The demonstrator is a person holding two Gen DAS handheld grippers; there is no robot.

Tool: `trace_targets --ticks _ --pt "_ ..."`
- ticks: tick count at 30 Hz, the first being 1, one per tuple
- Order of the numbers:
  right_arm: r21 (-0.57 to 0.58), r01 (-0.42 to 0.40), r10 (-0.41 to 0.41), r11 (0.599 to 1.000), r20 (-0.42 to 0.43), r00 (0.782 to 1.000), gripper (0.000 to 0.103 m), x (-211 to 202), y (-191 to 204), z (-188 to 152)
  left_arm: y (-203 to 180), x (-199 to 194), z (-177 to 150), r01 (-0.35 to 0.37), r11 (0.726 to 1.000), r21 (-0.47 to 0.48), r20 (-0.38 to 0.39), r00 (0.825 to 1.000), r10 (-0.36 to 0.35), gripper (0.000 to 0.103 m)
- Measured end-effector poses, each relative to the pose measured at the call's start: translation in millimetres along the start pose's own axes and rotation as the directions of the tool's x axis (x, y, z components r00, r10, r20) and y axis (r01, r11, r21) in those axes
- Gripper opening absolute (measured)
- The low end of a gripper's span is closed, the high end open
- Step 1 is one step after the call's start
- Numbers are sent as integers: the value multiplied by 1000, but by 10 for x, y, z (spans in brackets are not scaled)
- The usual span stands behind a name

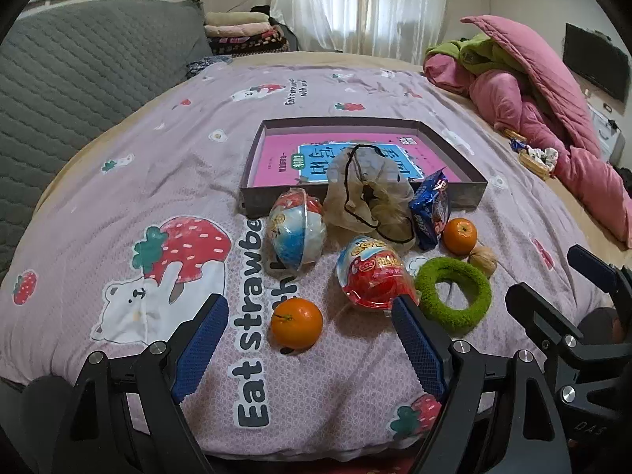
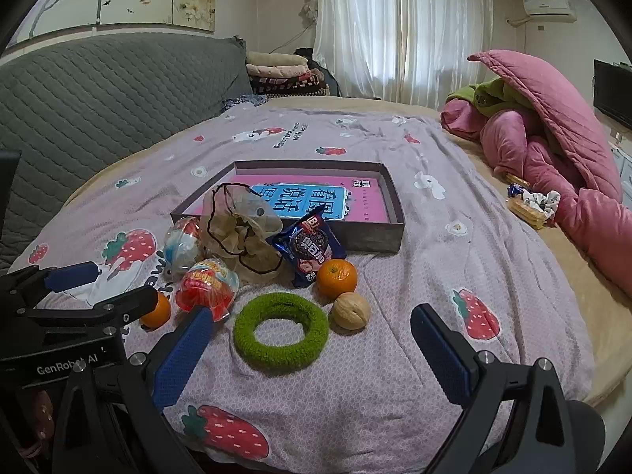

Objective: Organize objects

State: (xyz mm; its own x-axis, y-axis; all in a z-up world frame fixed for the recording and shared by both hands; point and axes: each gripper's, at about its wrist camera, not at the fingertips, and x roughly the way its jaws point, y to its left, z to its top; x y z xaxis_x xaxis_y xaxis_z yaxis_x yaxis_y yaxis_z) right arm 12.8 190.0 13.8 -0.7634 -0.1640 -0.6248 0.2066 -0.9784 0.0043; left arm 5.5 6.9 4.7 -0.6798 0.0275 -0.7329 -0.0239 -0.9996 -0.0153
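A shallow grey box with a pink book inside lies on the bedspread. In front of it sit a beige drawstring pouch, a blue cookie packet, two dome-shaped snack cups, two oranges, a walnut and a green fuzzy ring. My left gripper stands open just short of the near orange. My right gripper is open, with the ring lying ahead between its fingers.
A pink and green quilt pile lies at the right, with small snacks and a cloth beside it. A grey quilted headboard stands at the left, folded blankets behind. The bed edge runs just below the grippers.
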Motion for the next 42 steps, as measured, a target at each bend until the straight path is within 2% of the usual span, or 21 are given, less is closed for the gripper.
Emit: trace_targets --ticks 42 --pt "-17 0 1 1000 2 1000 101 -65 48 11 103 -81 -7 -12 999 -39 24 1000 13 86"
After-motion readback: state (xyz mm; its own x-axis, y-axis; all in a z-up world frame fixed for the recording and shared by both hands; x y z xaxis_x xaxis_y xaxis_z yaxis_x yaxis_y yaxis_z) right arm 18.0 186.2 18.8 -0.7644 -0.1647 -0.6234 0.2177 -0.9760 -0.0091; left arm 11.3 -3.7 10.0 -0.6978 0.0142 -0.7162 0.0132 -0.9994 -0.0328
